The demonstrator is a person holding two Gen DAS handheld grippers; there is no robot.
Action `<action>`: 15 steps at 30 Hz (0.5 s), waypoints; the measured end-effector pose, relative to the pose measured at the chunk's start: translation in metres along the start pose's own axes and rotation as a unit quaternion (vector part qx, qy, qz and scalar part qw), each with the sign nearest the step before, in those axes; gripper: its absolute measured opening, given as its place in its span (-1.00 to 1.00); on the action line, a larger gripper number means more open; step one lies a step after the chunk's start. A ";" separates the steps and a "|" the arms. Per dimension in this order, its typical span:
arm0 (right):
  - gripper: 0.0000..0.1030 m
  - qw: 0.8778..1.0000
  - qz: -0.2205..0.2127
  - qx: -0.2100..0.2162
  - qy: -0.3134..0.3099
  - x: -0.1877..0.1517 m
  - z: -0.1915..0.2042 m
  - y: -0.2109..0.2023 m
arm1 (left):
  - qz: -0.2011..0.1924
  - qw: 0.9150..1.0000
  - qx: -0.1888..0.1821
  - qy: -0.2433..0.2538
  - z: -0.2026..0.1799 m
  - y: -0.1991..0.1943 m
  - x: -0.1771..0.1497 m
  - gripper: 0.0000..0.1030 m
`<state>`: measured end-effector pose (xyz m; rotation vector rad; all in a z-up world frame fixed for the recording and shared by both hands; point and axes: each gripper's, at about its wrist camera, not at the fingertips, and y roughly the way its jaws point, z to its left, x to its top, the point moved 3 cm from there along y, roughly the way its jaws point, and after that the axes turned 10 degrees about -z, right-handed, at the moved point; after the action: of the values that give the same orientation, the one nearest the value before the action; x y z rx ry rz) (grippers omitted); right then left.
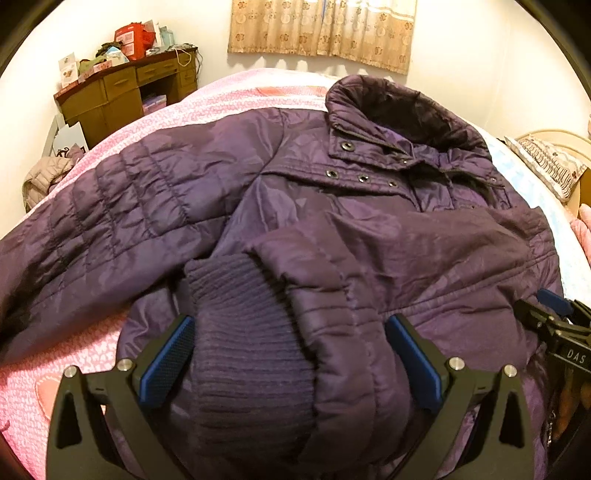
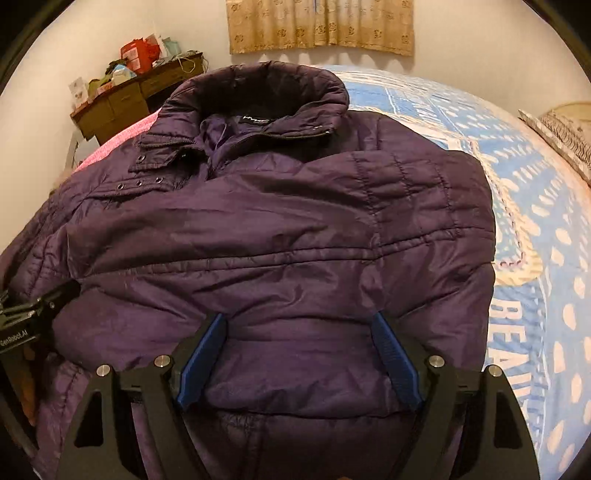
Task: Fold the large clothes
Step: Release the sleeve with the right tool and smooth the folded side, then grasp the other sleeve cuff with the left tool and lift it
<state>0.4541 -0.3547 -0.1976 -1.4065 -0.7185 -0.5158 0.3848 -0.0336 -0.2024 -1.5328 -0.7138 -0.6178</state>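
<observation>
Left gripper (image 1: 290,363) spread wide, blue pads either side of a ribbed knit cuff (image 1: 243,332) and the sleeve end (image 1: 332,302); contact with the pads not clear. Right gripper (image 2: 299,362) likewise spread, straddling puffed fabric at the near hem; whether gripped, cannot tell. One purple quilted jacket (image 2: 277,229), front up, collar (image 2: 266,88) at the far end, hem near, long axis running near to far. One sleeve folded across the chest from the right, the other (image 1: 96,206) stretched out to the left. Four snap eyelets along the placket (image 1: 362,179) in the left wrist view. Under it all a bed, pink cover (image 1: 221,107) on the left, blue patterned cover (image 2: 546,206) on the right. Far left, one cluttered wooden desk (image 1: 122,92); far centre, one beige curtain (image 1: 321,29) on a pale wall; far right, a pillow (image 1: 550,162).
</observation>
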 end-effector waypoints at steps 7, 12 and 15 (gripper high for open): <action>0.58 0.998 -0.032 -0.051 -0.037 0.022 0.020 -0.046 | -0.056 0.998 -0.029 -0.025 0.035 -0.070 0.014 1.00; 0.58 0.996 -0.043 0.036 -0.062 0.020 0.077 -0.062 | -0.095 0.994 0.033 -0.044 0.097 -0.124 0.006 1.00; 0.58 0.994 -0.055 0.063 -0.074 0.014 0.104 -0.054 | -0.098 0.990 0.081 -0.067 0.143 -0.143 -0.012 1.00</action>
<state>0.4101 -0.2572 -0.1482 -1.3005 -0.9365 -0.4471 0.2664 0.1128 -0.1284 -1.3719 -1.0012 -0.5900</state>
